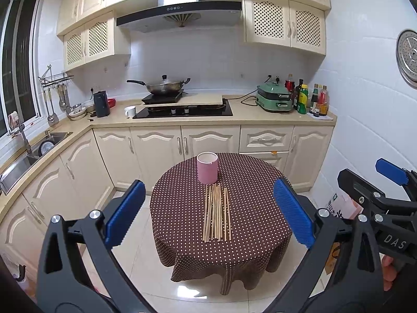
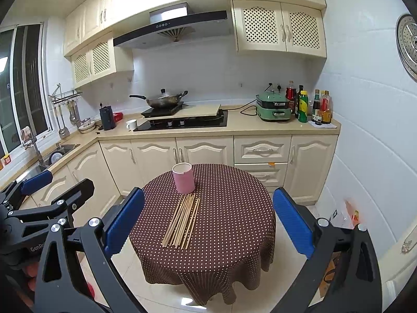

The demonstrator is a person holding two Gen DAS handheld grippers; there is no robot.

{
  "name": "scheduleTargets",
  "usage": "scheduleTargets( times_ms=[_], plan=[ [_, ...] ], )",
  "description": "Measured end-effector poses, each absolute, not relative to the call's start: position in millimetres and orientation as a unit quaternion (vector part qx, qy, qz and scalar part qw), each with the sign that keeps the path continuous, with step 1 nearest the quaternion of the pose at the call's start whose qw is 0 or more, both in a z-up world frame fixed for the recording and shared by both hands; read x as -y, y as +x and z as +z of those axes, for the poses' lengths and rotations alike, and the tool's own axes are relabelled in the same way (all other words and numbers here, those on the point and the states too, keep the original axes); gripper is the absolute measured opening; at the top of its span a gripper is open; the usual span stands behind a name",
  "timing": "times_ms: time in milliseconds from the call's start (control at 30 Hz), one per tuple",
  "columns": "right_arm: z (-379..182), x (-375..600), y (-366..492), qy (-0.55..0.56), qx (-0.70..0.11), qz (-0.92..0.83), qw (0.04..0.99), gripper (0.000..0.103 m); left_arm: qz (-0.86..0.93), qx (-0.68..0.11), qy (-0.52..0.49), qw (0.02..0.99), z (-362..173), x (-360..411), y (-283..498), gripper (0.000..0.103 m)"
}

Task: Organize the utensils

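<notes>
Several wooden chopsticks (image 1: 217,212) (image 2: 182,220) lie side by side on a round table with a brown dotted cloth (image 1: 250,208) (image 2: 229,216). A pink cylindrical holder (image 1: 207,167) (image 2: 183,178) stands upright just behind them, its mouth up. My left gripper (image 1: 209,212) is open, held in the air short of the table, nothing between its blue pads. My right gripper (image 2: 208,220) is open too, also back from the table and holding nothing. Each gripper shows at the edge of the other's view: the right gripper (image 1: 391,180) and the left gripper (image 2: 39,182).
Cream kitchen cabinets (image 1: 182,143) and a counter with a black hob (image 1: 182,110), a wok (image 1: 164,86), a white mug (image 1: 129,111), a green cooker (image 1: 273,97) and bottles (image 1: 312,99) stand behind the table. A sink (image 1: 34,151) is at left. Glossy tiled floor (image 1: 130,255) surrounds the table.
</notes>
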State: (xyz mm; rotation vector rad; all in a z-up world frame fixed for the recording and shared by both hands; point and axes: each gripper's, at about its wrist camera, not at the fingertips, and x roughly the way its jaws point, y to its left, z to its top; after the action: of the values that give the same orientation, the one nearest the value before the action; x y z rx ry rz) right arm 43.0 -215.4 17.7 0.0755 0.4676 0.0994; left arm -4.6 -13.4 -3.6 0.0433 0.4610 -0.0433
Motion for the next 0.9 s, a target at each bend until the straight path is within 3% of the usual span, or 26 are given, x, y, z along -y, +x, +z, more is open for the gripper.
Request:
scheduleTargets(
  times_ms=[900],
  plan=[
    [-43, 171, 49, 0.065, -0.349, 0.033, 0.934, 0.095, -0.017, -0.347, 0.007, 0.938, -70, -40, 6, 0.096]
  ],
)
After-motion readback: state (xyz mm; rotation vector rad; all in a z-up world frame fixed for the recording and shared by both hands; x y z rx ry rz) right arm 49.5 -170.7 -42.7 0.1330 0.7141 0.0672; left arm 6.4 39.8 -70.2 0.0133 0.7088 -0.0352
